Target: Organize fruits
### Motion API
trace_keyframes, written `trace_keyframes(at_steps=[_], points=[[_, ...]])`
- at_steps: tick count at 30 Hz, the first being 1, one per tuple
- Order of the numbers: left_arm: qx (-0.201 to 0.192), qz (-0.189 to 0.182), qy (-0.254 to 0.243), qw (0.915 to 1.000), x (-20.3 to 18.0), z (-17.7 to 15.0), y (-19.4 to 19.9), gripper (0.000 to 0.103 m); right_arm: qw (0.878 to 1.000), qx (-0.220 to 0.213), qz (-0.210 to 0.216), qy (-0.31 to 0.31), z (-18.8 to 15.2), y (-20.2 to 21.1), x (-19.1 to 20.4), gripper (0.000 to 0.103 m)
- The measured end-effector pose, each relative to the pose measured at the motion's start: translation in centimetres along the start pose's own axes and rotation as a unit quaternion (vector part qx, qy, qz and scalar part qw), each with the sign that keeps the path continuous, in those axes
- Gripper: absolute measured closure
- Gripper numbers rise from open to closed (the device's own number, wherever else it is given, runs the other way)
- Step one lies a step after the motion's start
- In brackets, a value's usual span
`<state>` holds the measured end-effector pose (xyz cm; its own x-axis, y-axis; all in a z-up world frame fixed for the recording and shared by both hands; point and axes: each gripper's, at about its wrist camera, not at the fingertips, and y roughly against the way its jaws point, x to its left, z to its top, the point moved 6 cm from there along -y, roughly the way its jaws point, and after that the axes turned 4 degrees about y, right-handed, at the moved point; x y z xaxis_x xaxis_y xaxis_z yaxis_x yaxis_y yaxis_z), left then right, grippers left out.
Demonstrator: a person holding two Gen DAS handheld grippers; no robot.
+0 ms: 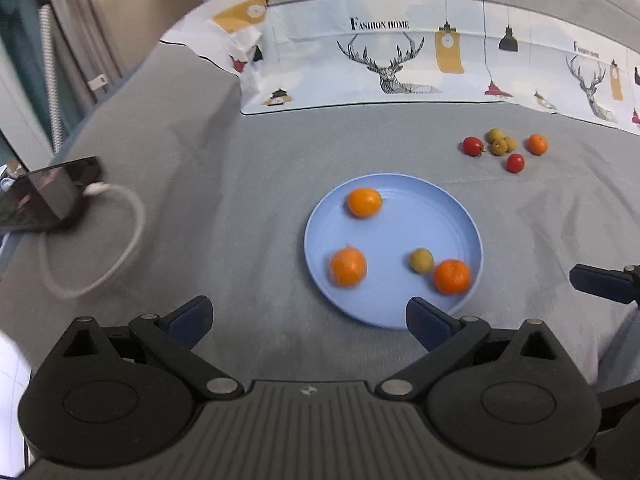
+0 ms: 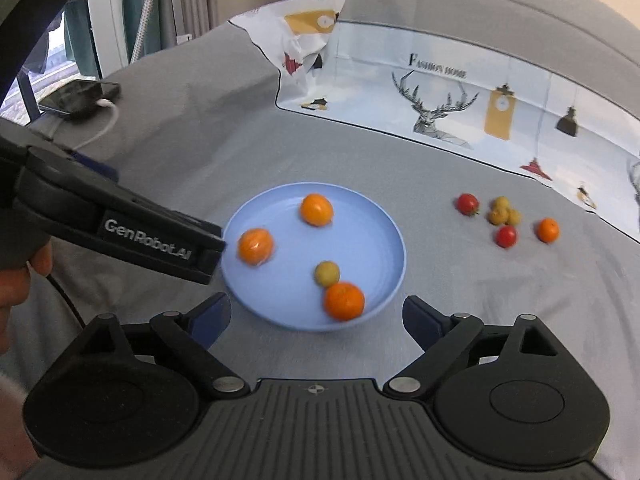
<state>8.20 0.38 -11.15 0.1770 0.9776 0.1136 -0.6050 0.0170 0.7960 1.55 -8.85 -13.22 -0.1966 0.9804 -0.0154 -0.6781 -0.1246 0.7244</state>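
Grey cloth, plate before open left gripper

A pale blue plate holds three orange mandarins and one yellow-green fruit. On the grey cloth lie two red tomatoes, a yellow-green cluster and another orange mandarin. The white sheet carries line-drawn deer, mustard tags and black lamps. The phone is black, its cable white.
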Motion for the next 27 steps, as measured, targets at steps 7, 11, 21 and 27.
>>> trace_keyframes(at_steps=[7,11,21,27], points=[[-0.03,-0.005,0.015,0.9994,0.5,-2.1,4.7,0.0,0.999,-0.046,-0.025,-0.001,-0.7,5.0,-0.3,0.008],[-0.046,-0.008,0.02,0.9987,0.5,-2.9,6.9,0.0,0.997,-0.065,-0.031,0.002,-1.3,7.3,0.2,0.006],[-0.076,-0.014,0.037,0.9963,1.3,-3.7,10.6,0.0,0.993,-0.108,-0.045,0.017,-1.5,11.3,1.6,0.005],[-0.081,-0.013,0.042,0.9957,1.6,-3.9,11.4,0.0,0.992,-0.117,-0.045,0.019,-1.7,12.5,2.0,0.004]])
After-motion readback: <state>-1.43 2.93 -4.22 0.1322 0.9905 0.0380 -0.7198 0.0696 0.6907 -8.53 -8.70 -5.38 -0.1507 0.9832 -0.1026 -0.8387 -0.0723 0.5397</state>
